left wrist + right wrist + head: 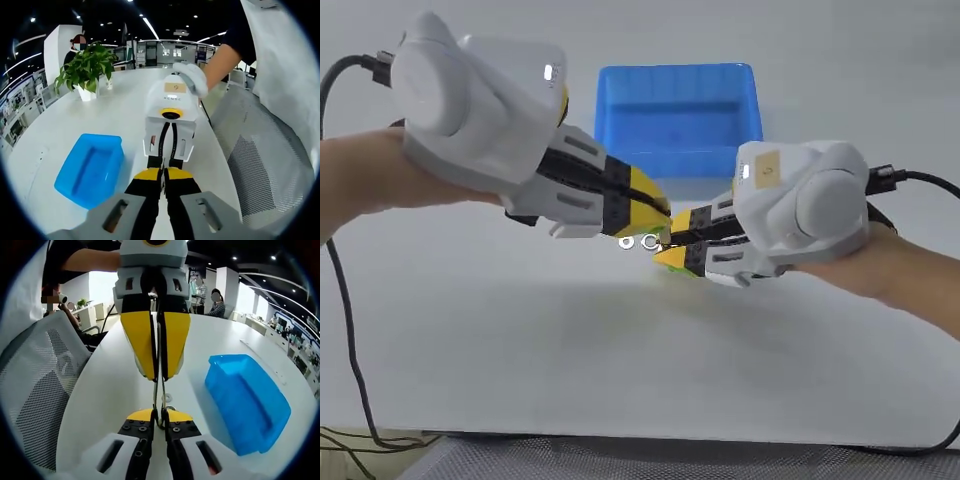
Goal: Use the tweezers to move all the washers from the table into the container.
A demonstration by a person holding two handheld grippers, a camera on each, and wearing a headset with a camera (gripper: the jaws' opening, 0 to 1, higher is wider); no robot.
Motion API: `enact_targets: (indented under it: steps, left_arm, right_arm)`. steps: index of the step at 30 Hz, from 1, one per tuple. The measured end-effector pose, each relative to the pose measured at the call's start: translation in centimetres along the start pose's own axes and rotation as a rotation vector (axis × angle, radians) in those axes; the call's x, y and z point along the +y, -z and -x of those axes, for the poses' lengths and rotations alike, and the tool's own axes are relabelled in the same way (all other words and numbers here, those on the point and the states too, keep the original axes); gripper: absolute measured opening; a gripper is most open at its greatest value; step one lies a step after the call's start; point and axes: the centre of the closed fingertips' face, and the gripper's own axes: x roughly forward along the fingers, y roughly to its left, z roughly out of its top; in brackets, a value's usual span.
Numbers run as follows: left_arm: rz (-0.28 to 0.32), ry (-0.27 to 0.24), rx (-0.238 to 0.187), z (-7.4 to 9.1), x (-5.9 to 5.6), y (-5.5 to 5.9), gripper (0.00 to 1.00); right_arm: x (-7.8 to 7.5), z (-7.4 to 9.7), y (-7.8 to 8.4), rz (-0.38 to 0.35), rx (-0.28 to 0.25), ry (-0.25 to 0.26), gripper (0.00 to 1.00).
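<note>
Washers (627,241) lie as a pair on the white table (620,340), side by side and just apart. The right-hand washer sits right at the spot where the two grippers' tips meet. In the right gripper view both rings rest on the tabletop just to the right of the tweezers (159,390). The tweezers are a thin metal pair of arms running in a line from one gripper to the other. Whether their tips have hold of a washer I cannot tell. The left gripper (665,215) comes in from the left with its yellow-tipped jaws closed to a narrow slit around one end of the tweezers. The right gripper (667,252) comes in from the right and points back at it. Its jaws are likewise pressed almost together, with the other end of the tweezers pinched between them. Each gripper is held in a hand, the left hand (360,180) at the left edge and the right hand (895,270) at the right edge. On the far side of the grippers, near the washers but not touching them, stands the blue container (680,120), an open rectangular tub with nothing visible inside. Black cables (345,330) trail from the grippers over the near left edge of the table. A grey mesh chair (45,390) stands at the near side of the table, and a potted plant (85,67) stands on its far end.
</note>
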Motion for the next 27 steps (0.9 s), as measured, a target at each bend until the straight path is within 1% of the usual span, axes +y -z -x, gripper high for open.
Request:
enact_targets:
  steps: [1,3,6,7,9,10,12,13,15,20,21,22,23,25,27]
  left_arm:
    - [0.010,-0.003,-0.005,0.0,0.0,0.0,0.06]
    - [0.000,-0.009,-0.008,0.0,0.1,-0.1,0.06]
    - [0.006,-0.008,-0.002,0.0,0.1,0.0,0.07]
    - [0.036,-0.007,0.004,0.1,0.1,0.0,0.07]
    - [0.042,-0.025,0.007,0.1,0.4,0.0,0.07]
    - [0.044,-0.033,0.008,0.1,0.4,0.1,0.08]
    - [0.043,-0.049,0.021,0.2,0.7,0.4,0.13]
    - [0.059,-0.052,0.028,0.2,0.7,0.6,0.15]
    - [0.068,-0.048,0.021,0.3,0.7,0.6,0.15]
    - [0.064,-0.077,0.002,0.7,1.0,0.2,0.19]
    - [0.065,-0.090,-0.005,0.9,1.2,0.0,0.21]
    - [0.062,-0.101,-0.004,1.0,1.3,0.0,0.24]
    - [0.056,-0.124,0.000,1.3,1.5,0.0,0.26]
    - [0.070,-0.125,-0.008,1.7,1.4,0.0,0.28]
    - [0.081,-0.141,-0.011,2.1,1.3,0.1,0.31]
  right_arm:
    - [0.0,0.0,0.1,-0.002,-0.003,-0.005,0.09]
    - [-0.1,0.0,0.1,0.003,-0.009,0.000,0.08]
    - [-0.1,0.0,0.1,0.000,-0.013,0.002,0.08]
    - [-0.1,0.0,0.1,-0.001,-0.014,0.001,0.08]
    - [-0.2,0.0,0.1,0.000,-0.015,0.006,0.08]
    - [-0.3,0.0,0.1,-0.003,-0.015,0.008,0.08]
    - [-0.4,0.0,0.1,-0.001,-0.015,0.011,0.08]
    - [-0.4,0.0,0.1,0.002,-0.014,0.012,0.08]
    - [-0.3,0.1,0.1,0.012,-0.013,0.010,0.08]
    - [-0.2,0.3,0.0,0.012,-0.016,0.011,0.08]
    - [-0.2,0.3,-0.1,0.012,-0.018,0.013,0.08]
    - [-0.2,0.5,-0.2,0.010,-0.023,0.015,0.08]
    - [-0.2,0.6,-0.4,0.008,-0.027,0.017,0.08]
    - [-0.2,1.0,-0.7,0.004,-0.034,0.019,0.08]
    - [-0.2,1.4,-1.0,0.001,-0.037,0.023,0.08]
